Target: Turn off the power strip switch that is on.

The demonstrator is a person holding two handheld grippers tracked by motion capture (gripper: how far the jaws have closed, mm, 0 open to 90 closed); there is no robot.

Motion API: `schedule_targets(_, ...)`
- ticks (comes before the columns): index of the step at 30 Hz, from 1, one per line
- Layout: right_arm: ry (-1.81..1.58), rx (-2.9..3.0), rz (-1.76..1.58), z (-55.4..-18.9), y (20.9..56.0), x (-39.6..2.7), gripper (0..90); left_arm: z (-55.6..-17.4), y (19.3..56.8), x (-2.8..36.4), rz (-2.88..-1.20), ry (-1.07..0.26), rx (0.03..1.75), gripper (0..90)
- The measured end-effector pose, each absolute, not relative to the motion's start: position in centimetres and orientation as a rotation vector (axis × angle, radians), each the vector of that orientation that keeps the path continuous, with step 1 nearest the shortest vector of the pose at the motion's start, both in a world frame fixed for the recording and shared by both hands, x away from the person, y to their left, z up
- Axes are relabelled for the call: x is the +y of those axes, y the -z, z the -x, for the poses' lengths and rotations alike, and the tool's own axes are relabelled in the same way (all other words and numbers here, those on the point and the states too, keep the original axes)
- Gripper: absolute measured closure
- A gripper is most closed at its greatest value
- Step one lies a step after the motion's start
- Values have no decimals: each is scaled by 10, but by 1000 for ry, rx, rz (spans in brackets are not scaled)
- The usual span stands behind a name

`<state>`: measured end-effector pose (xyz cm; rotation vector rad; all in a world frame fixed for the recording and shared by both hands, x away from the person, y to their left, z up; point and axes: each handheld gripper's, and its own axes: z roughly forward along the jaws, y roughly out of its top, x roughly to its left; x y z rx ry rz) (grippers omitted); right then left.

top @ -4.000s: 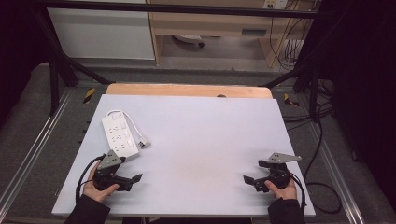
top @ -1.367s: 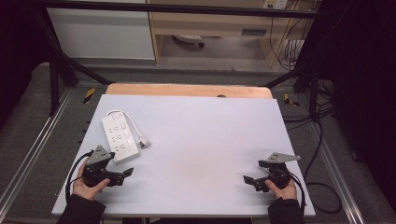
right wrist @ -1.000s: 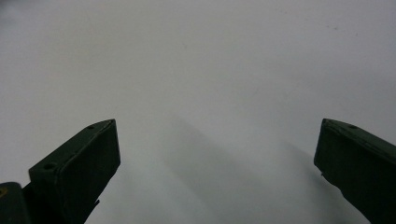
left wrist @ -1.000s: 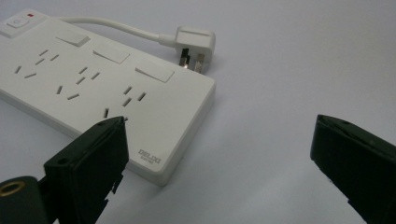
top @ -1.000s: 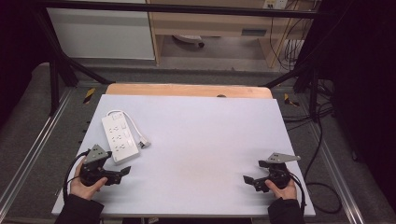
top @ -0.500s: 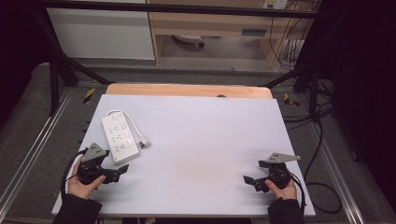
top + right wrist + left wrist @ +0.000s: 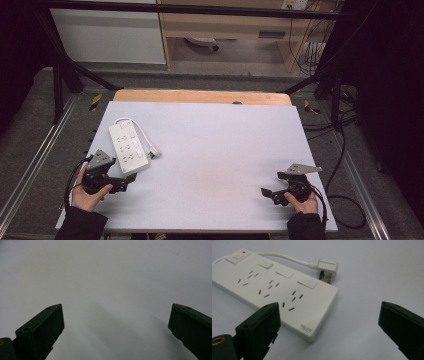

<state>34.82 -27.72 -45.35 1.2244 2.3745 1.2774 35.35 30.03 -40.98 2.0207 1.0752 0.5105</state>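
The white power strip [image 7: 129, 148] was laid lengthwise away from the person; both the left gripper [image 7: 329, 325] and right gripper [image 7: 116, 325] were held wide apart.

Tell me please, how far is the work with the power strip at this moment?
Nothing looks done: the power strip lies flat on the table, its plug unplugged beside it. In hand: the left claw is open and aimed at the strip's near end, not touching it. The right claw waits open over bare table. Grasping is all left.

Left gripper [image 7: 122, 184] low, jaws spread wide, right gripper [image 7: 268, 194] likewise (each gripped in one hand)
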Motion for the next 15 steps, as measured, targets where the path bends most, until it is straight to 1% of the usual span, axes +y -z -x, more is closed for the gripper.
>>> schedule_targets(15, -1271, 2373, -1222, -348, 454, -277, 10, -361, 405, 300, -2031, -527, 1080, 38)
